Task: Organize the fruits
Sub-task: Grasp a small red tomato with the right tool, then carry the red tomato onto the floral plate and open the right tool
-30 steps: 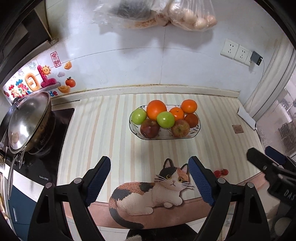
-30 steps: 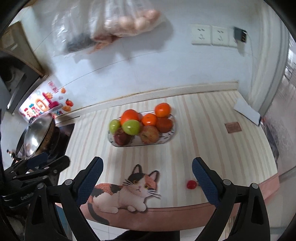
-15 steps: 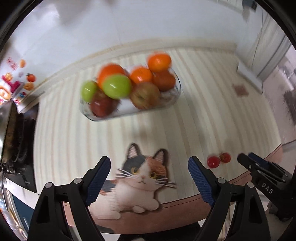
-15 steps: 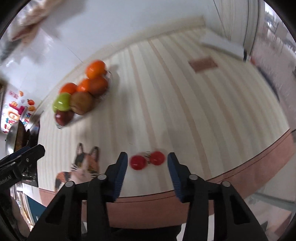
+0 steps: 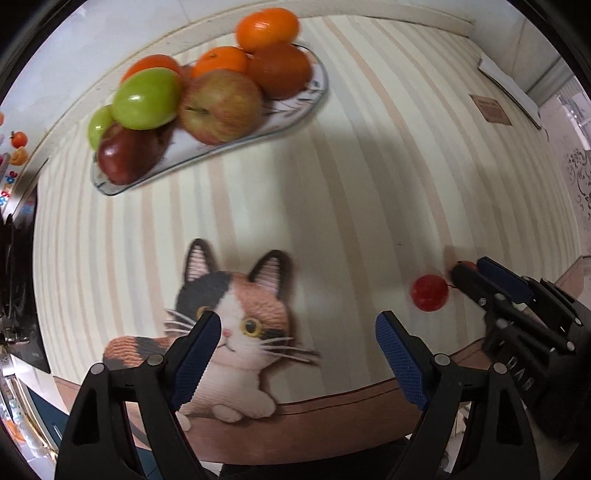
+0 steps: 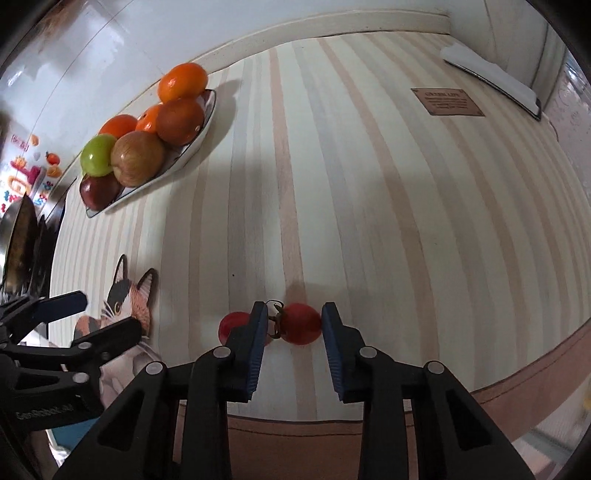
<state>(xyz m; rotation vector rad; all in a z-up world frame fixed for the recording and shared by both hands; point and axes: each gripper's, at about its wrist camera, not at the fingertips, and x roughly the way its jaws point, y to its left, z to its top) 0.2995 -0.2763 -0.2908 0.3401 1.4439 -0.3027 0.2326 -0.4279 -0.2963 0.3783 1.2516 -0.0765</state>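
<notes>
Right claw point(image 6: 293, 323) down at the near edge of the striped surface point(image 6: 369, 206), its jaws having just been closing around one cherry tomato point(image 6: 301, 324); the right pad touches the fruit, the left pad stands just off its stem side, so not clenched on it. A second cherry tomato point(image 6: 232, 325) lies just outside the left finger, partly hidden by it. Left claw point(image 5: 295, 332) released, jaws wide, nothing between them, hovering over the cat picture point(image 5: 236, 317) printed at the surface's front edge. From that side the second tomato shows plainly beside the right claw's tips. Farther back toward the wall, well apart from the tomatoes, sits the glass fruit dish point(image 5: 295, 110), piled with a green apple point(image 5: 146, 98), a red-yellow apple point(image 5: 219, 105), a dark red apple point(image 5: 127, 155) and several oranges point(image 5: 267, 26). A small brown label point(image 6: 447, 101) lies on the far right of the surface.
</notes>
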